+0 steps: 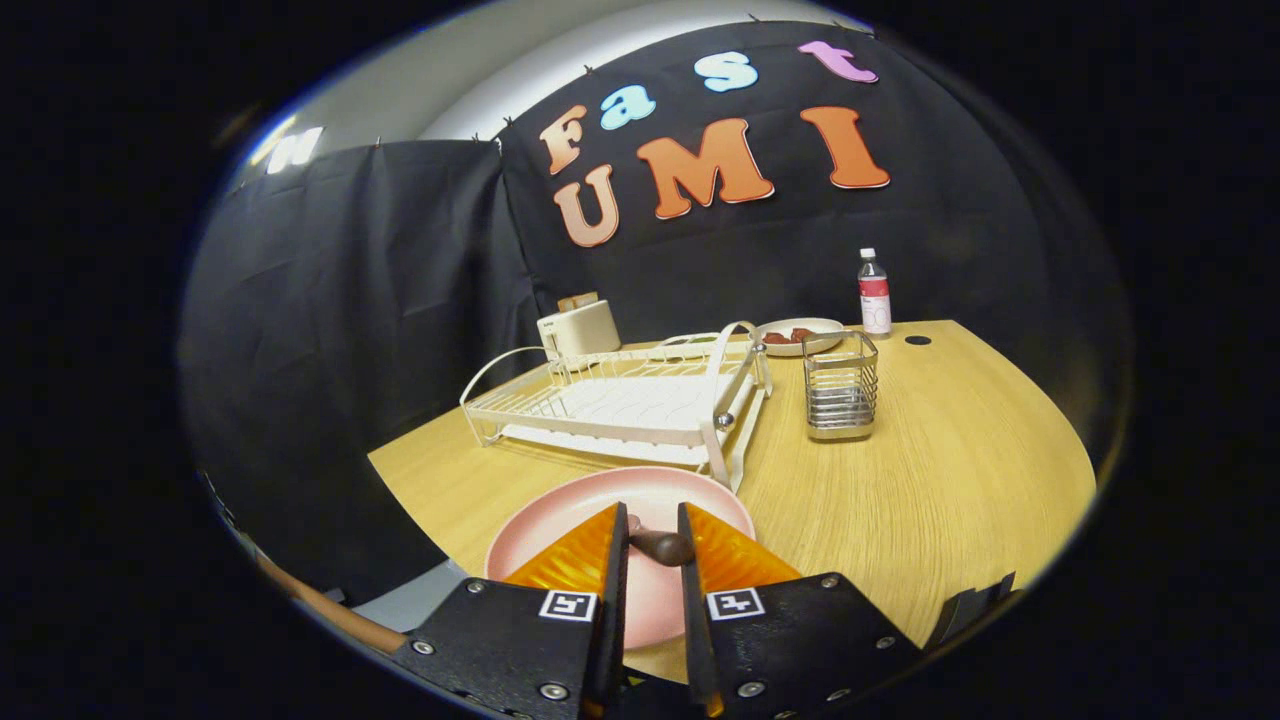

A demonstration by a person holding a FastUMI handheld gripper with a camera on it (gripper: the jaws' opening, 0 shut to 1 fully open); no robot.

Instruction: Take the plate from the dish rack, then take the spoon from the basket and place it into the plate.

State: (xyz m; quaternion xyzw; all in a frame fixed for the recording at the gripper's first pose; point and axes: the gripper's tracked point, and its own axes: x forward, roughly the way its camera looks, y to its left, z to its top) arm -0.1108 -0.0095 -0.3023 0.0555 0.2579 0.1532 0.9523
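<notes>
A pink plate [565, 515] lies flat on the wooden table [950, 470], just in front of the white dish rack [620, 405]. My gripper [655, 518] hangs low over the plate, its orange fingers [575, 560] a narrow gap apart. A dark brown spoon [662, 547] sits crosswise in that gap, touching both fingers, above the plate's middle. Most of the spoon is hidden by the fingers. The wire basket [841, 385] stands to the right of the rack, beyond my fingers, and looks empty.
Behind the rack are a white toaster [580, 327], a white plate with reddish food [798, 335] and a bottle with a red label [874, 293]. Bare tabletop stretches to the right of the pink plate. The table's left edge runs close to the rack.
</notes>
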